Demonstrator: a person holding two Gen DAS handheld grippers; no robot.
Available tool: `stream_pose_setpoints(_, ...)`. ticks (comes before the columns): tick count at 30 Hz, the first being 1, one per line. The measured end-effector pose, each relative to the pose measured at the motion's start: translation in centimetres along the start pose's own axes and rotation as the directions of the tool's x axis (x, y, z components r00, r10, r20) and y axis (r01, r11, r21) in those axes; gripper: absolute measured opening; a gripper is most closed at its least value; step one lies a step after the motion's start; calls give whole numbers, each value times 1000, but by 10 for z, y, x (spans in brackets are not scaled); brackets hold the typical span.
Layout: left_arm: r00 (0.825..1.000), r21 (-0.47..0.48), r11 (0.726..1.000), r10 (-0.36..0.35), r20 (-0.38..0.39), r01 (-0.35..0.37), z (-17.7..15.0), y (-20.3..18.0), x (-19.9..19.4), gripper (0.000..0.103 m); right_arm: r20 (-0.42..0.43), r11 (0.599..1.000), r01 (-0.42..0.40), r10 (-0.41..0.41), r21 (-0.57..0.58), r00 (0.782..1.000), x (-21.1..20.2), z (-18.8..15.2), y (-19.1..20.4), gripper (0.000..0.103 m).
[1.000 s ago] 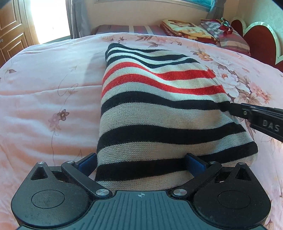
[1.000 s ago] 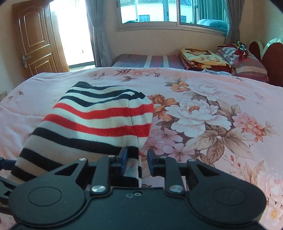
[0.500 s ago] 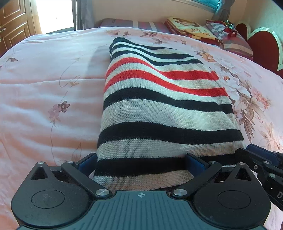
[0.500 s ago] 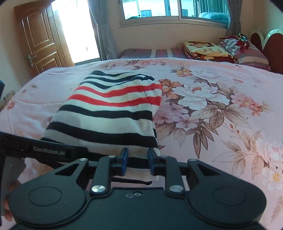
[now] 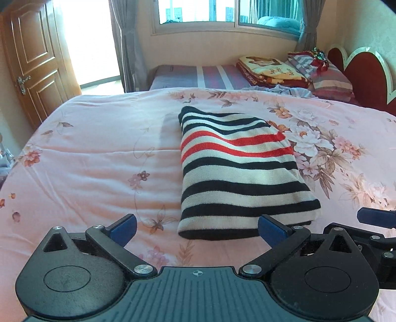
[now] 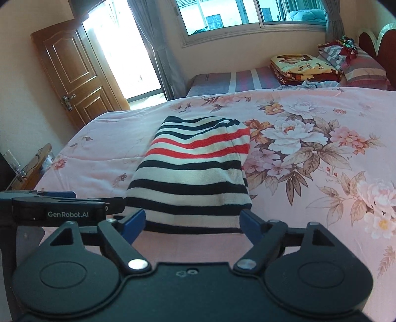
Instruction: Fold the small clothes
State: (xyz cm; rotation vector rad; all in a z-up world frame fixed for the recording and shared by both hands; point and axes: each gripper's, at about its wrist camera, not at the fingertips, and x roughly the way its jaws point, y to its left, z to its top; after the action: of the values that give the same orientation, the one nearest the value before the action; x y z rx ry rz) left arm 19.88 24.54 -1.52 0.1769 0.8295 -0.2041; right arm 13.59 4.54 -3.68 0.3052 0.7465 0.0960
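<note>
A folded knit garment (image 5: 237,171) with black, cream and red stripes lies flat on the pink floral bedspread (image 5: 99,158). It also shows in the right wrist view (image 6: 195,171). My left gripper (image 5: 196,229) is open and empty, held just short of the garment's near edge. My right gripper (image 6: 191,223) is open and empty, also just short of that near edge. The right gripper's finger shows at the right edge of the left wrist view (image 5: 373,218). The left gripper's side shows at the left of the right wrist view (image 6: 61,210).
Folded blankets and pillows (image 5: 279,71) are stacked at the far end by a red headboard (image 5: 363,71). A wooden door (image 5: 27,64) stands at the left. A window (image 6: 247,17) is in the back wall. A small wooden stand (image 6: 37,163) sits beside the bed's left edge.
The right gripper has opened and let go of the garment's near edge. Both grippers have pulled back and up, away from the garment, which now lies still.
</note>
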Motion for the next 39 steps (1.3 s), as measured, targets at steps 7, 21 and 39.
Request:
stream_pose_setpoints(7,999,-67,998,24,44,-21,-35,-8,-85,103,-2,998,-57,57,-40,998,-68,-17,11,102)
stream_pose_setpoints(21,987,-97,994,66,149,-52,-125,-66,-234,103,234,983,130,-96,-132,967,-231,-89,22,102)
stream_pose_setpoints(39,972,-137,989,89,219,-60,-155,-81,-299,103,364,975,189,-133,-120,922,-297,-111,15,102)
